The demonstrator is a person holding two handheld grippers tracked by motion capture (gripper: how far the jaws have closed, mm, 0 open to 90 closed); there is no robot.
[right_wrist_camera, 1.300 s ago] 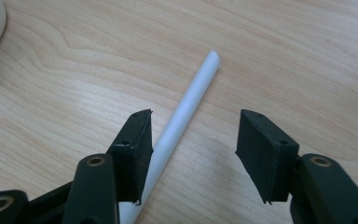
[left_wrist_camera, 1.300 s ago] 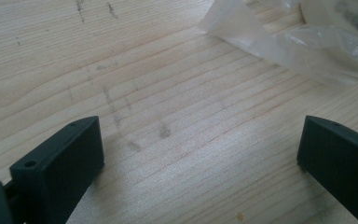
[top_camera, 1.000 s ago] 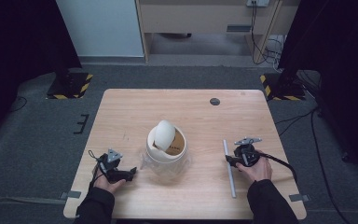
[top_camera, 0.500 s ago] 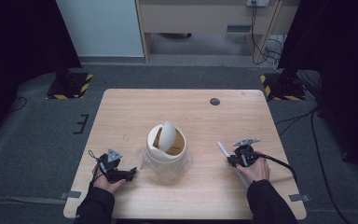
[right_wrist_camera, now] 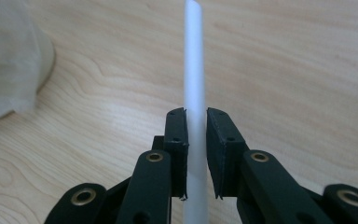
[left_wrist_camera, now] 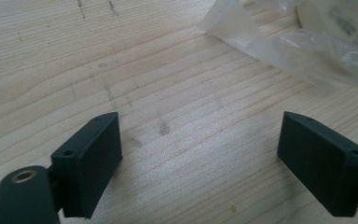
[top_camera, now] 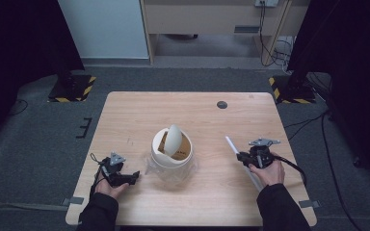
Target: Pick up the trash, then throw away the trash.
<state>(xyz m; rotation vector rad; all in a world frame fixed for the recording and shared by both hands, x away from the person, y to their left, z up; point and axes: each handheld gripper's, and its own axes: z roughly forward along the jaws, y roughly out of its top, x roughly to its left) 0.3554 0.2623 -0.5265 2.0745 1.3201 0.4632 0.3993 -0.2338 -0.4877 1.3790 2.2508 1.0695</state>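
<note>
Gripping a white tube (right_wrist_camera: 195, 70) at the table's (top_camera: 139, 110) right near side, the right gripper (top_camera: 244, 159) points left; the left gripper (top_camera: 134, 177) rests wide open, empty, left of the cream bin (top_camera: 171, 153).

The white tube (right_wrist_camera: 194, 93) runs off the bottom edge between the jaws. The plastic bag (left_wrist_camera: 307, 51) is cut off at the top right, its contents blurred.

White rod (top_camera: 241, 157) now tilted, far end swung toward the bin (top_camera: 172, 153). Bin's flap (top_camera: 173, 139) turned edge-on. Right tongs (top_camera: 241, 157) shifted slightly inward.
</note>
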